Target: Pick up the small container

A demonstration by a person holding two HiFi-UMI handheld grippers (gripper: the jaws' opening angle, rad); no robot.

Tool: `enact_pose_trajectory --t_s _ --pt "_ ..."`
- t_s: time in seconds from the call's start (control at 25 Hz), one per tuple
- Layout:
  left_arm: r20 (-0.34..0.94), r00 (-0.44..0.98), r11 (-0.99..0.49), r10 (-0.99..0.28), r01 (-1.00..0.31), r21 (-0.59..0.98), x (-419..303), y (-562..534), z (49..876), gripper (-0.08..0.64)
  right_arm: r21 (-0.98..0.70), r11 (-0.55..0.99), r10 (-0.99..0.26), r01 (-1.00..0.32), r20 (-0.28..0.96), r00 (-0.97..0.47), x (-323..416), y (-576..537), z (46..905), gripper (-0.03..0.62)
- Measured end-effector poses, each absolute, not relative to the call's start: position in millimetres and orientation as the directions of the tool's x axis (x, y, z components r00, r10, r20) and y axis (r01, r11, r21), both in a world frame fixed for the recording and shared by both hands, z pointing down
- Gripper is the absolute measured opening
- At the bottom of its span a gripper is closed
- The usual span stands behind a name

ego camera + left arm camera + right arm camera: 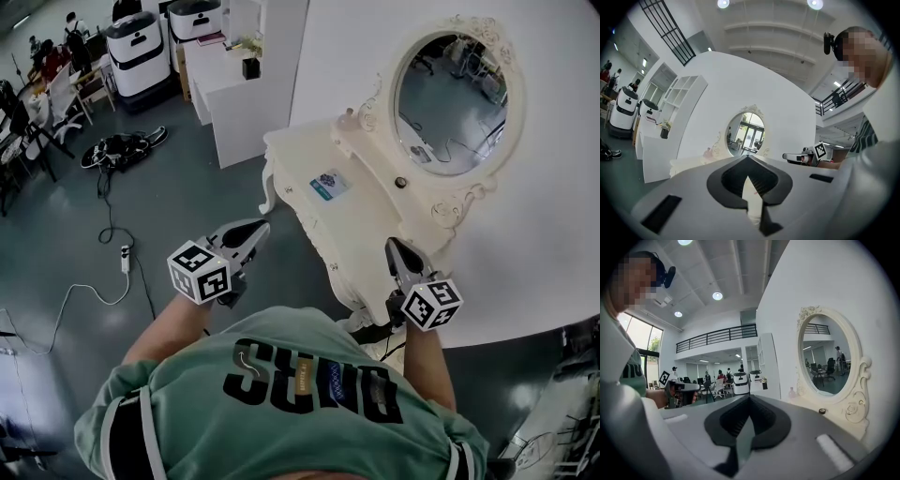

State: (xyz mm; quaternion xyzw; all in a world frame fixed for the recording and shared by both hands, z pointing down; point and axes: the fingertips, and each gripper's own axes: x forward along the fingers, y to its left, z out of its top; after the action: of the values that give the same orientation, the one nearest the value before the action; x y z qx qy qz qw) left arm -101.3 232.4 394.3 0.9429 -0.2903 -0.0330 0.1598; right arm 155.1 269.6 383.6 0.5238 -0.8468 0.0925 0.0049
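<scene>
A small dark round container [401,182] sits on the cream dressing table [361,230], just under the oval mirror [450,98]; the right gripper view has it at the mirror's foot [821,411]. A pale pink bottle [349,118] stands at the table's far corner. My left gripper [261,225] hangs over the floor left of the table, its jaws together and empty. My right gripper [391,244] is shut and empty, over the table's near end, well short of the container. Each gripper view shows its own closed tips [748,157] [750,396].
A blue-and-white card [329,184] lies on the table top. A white counter [234,103] carrying a dark pot [250,67] stands behind the table, with white robots [139,47] beyond it. Cables and a power strip [125,258] lie on the floor at the left. People sit far off.
</scene>
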Motion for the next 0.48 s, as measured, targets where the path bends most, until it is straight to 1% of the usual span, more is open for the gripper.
enact_pose_trajectory --t_s 0.48 --pt "0.021 0.809 -0.764 -0.587 -0.563 0.315 -55.2 263.3 390.0 0.002 -0.121 0.493 -0.856 -0.861 0.107 -0.505 188.3 289.7 378.5 0.009"
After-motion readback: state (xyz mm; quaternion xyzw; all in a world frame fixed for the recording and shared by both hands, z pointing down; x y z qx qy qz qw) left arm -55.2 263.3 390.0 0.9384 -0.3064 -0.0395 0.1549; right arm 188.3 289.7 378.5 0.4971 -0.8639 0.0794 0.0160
